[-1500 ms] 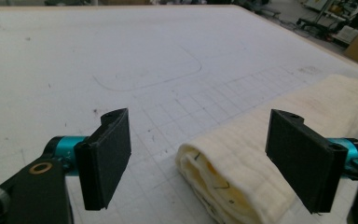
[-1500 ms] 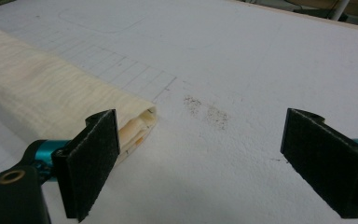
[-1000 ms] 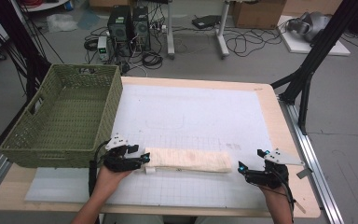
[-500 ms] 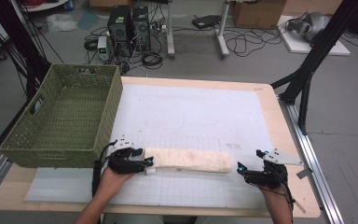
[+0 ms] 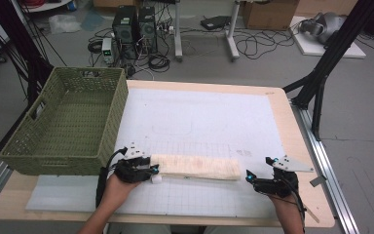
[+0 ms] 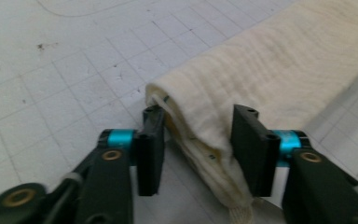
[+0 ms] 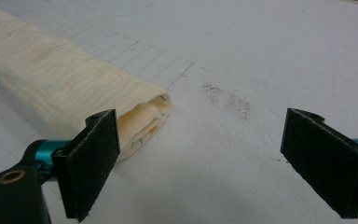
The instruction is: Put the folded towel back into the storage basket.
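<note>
The left gripper point(image 6: 198, 144) has its jaws narrowed around the left end of the folded cloth point(image 5: 195, 166). They have just been closing, and the cloth's layered edge sits between the two black pads, both pads against the fabric. In the left gripper view the folds bunch between the pads and a thin fringe hangs below them. No writing or label can be read on the cloth, the grippers or the mat.

The right gripper point(image 7: 219, 163) stands with its jaws wide apart. Its left pad is just beside the right end of the cloth, in front of the open fold; whether it touches I cannot tell. The other pad is well apart from the cloth, over bare mat.

In the high view the two forearms come in from the near edge, one at each end of the cloth. The left hand point(image 5: 126, 171) lies low and points right along the cloth. The right hand point(image 5: 278, 187) points left toward it.

There is one cloth, a long cream strip lying left to right near the front of the white gridded mat point(image 5: 199, 122). That mat covers most of the wooden worktop point(image 5: 302, 161). One green woven basket point(image 5: 70, 122) stands at the left of the worktop, just beyond the left hand.
</note>
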The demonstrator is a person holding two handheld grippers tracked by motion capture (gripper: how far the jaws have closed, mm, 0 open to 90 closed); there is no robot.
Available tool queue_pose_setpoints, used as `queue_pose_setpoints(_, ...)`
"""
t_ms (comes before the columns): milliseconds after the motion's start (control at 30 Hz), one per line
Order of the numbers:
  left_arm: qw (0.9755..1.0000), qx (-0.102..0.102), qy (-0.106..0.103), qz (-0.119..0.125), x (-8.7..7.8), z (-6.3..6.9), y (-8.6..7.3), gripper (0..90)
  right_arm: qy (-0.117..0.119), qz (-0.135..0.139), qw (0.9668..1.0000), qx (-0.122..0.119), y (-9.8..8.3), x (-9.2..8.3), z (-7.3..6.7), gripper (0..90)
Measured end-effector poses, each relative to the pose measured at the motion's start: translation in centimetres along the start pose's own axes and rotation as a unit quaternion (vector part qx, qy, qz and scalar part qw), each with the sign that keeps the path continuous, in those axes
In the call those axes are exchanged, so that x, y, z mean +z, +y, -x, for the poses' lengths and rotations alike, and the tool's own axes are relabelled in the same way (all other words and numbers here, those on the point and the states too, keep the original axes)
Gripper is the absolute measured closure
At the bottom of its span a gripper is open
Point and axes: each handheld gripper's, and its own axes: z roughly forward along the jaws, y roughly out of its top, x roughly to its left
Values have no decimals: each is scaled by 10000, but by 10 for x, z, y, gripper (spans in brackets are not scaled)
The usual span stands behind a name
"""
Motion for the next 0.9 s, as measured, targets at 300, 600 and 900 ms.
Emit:
queue_pose_setpoints(300,9997,-88,-240,44,0,0,-1,768,346,-7,9992,180,7,17,-15,110)
queue_pose_setpoints(600,9995,-179,-267,82,0,-1,-2,760,360,-264,9990,-10,9,37,-32,196)
queue_pose_setpoints(900,9994,-195,-263,84,0,-1,-2,759,413,-745,9963,-85,2,45,-33,341)
